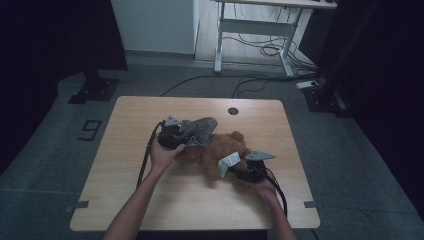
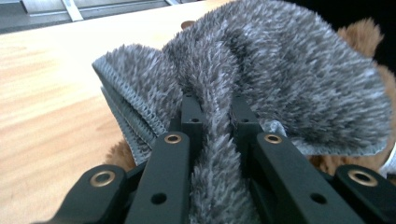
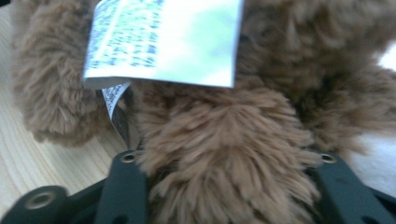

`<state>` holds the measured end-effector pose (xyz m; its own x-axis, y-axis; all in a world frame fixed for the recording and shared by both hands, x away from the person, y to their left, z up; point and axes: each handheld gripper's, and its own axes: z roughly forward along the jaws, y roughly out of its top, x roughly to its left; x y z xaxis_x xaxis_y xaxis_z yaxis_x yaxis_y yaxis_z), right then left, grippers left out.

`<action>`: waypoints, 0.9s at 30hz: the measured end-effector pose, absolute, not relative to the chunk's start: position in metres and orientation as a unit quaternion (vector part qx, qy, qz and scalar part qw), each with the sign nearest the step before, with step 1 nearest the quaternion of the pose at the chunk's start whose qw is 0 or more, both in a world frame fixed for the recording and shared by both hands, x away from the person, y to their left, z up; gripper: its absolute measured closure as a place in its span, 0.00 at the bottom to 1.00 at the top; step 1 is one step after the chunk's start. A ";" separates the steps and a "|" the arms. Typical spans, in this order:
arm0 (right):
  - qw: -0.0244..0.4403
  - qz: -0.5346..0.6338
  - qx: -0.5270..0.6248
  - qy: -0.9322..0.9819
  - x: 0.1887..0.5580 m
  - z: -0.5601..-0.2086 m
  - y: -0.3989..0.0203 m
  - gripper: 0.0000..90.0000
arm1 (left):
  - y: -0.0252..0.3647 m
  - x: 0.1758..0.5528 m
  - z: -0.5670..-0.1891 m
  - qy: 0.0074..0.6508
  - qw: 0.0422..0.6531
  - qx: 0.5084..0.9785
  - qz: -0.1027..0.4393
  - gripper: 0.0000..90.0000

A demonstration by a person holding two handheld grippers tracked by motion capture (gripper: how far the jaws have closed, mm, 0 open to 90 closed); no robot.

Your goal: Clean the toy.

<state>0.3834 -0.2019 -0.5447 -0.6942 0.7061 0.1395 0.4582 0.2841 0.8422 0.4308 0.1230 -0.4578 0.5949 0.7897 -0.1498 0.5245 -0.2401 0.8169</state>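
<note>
Now grey cloth [image 2: 261, 79] pinched in left gripper [image 2: 215, 116], over bear [image 1: 220, 150]

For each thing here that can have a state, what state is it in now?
Grey fuzzy cloth: bunched, pinched in the left tongs, draped over the toy.
Brown plush toy: lying on the table, a limb between the jaws of the right tongs.
White tag: attached to the toy, hanging free.
Left tongs: shut on the cloth.
Right tongs: around the plush limb.
</note>
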 end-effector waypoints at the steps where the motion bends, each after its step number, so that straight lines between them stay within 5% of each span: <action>1: 0.127 0.472 0.373 0.789 0.383 -0.544 -0.202 0.54 | 0.124 0.427 -0.460 0.422 0.446 0.774 0.152 0.89; 6: 0.091 0.477 0.416 0.769 0.381 -0.539 -0.211 0.30 | 0.135 0.411 -0.466 0.420 0.461 0.767 0.152 0.89; 9: 0.096 0.483 0.414 0.765 0.376 -0.531 -0.216 0.26 | 0.138 0.402 -0.469 0.417 0.471 0.762 0.153 0.89; 22: 0.076 0.525 0.412 0.741 0.373 -0.516 -0.215 0.22 | 0.140 0.369 -0.477 0.398 0.484 0.765 0.151 0.89; 27: 0.090 0.507 0.373 0.771 0.371 -0.520 -0.196 0.36 | 0.148 0.361 -0.483 0.400 0.485 0.765 0.142 0.89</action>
